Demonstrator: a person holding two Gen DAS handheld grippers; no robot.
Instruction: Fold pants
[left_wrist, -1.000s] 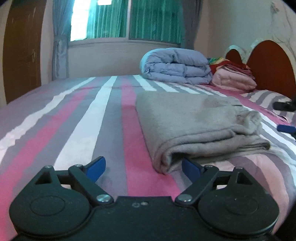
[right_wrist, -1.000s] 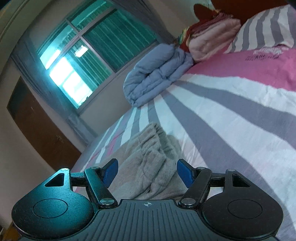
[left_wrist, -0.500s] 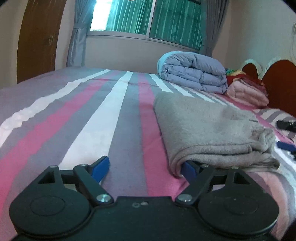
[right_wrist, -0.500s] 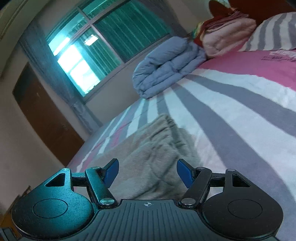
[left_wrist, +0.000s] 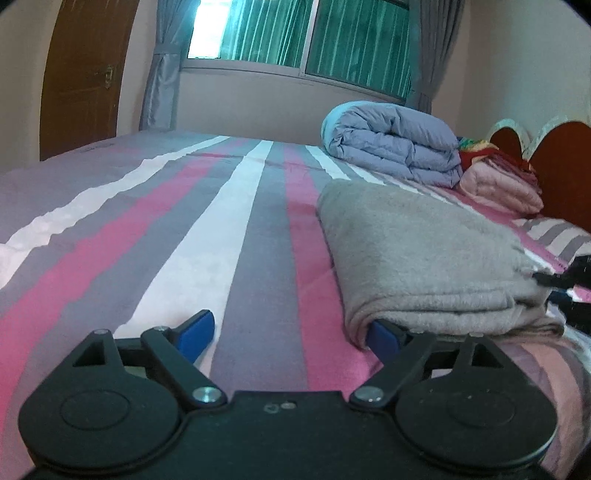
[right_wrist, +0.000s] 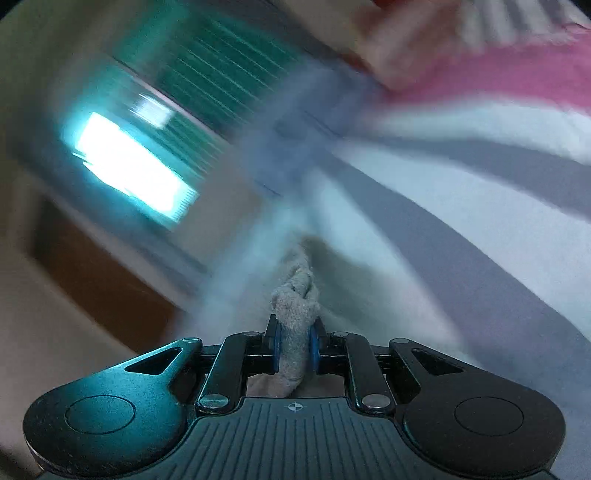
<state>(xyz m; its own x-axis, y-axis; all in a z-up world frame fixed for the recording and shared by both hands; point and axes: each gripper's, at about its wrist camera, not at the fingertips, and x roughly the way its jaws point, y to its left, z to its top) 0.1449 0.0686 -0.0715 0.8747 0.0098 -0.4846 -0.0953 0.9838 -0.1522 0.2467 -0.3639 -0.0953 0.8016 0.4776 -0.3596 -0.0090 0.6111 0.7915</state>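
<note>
The grey fleece pants (left_wrist: 424, 258) lie folded in layers on the striped bed (left_wrist: 184, 236), right of centre in the left wrist view. My left gripper (left_wrist: 291, 332) is open, low on the sheet, its right fingertip (left_wrist: 382, 334) tucked under the near folded edge of the pants and its left fingertip on bare sheet. My right gripper (right_wrist: 294, 349) is shut on a bunched edge of the pants (right_wrist: 295, 314); this view is heavily blurred. The right gripper's dark body (left_wrist: 569, 284) shows at the pants' right end in the left wrist view.
A folded blue-grey duvet (left_wrist: 391, 144) and pink folded bedding (left_wrist: 498, 184) sit at the far side by the wooden headboard (left_wrist: 561, 166). A window with green curtains (left_wrist: 314, 37) and a brown door (left_wrist: 85, 74) are behind the bed.
My right gripper has closed on a bunch of the pants and is moving fast, blurring its view. My left gripper has slid forward, its right fingertip now under the pants' folded edge.
</note>
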